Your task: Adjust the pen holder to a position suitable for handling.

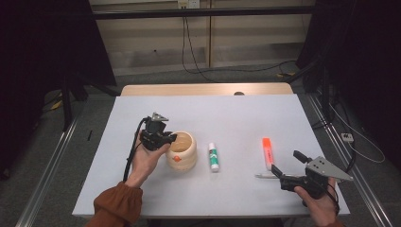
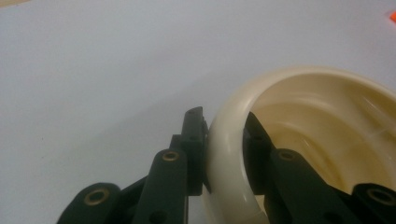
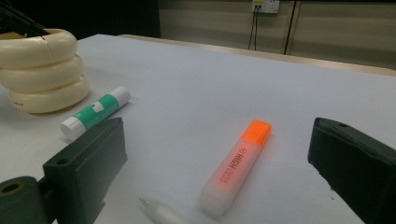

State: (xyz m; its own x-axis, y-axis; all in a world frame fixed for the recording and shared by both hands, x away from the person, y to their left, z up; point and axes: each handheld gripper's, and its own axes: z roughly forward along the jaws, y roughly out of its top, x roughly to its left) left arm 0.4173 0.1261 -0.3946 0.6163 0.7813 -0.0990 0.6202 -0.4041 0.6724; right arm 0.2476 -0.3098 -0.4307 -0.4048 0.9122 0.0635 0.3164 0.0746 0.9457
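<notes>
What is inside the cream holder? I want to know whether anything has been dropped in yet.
Inside the cream holder, only bare ribbed wall and one jaw of the left gripper, clamped on its rim, can be seen. The bottom is hidden by the gripper's jaw and the near wall.

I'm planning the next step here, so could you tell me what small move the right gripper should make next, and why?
Probably ease the right gripper forward and down over the orange highlighter. Its jaws stand open with the highlighter lying on the table just beyond them, while the left gripper already clamps the cream holder's rim, steadying it.
</notes>
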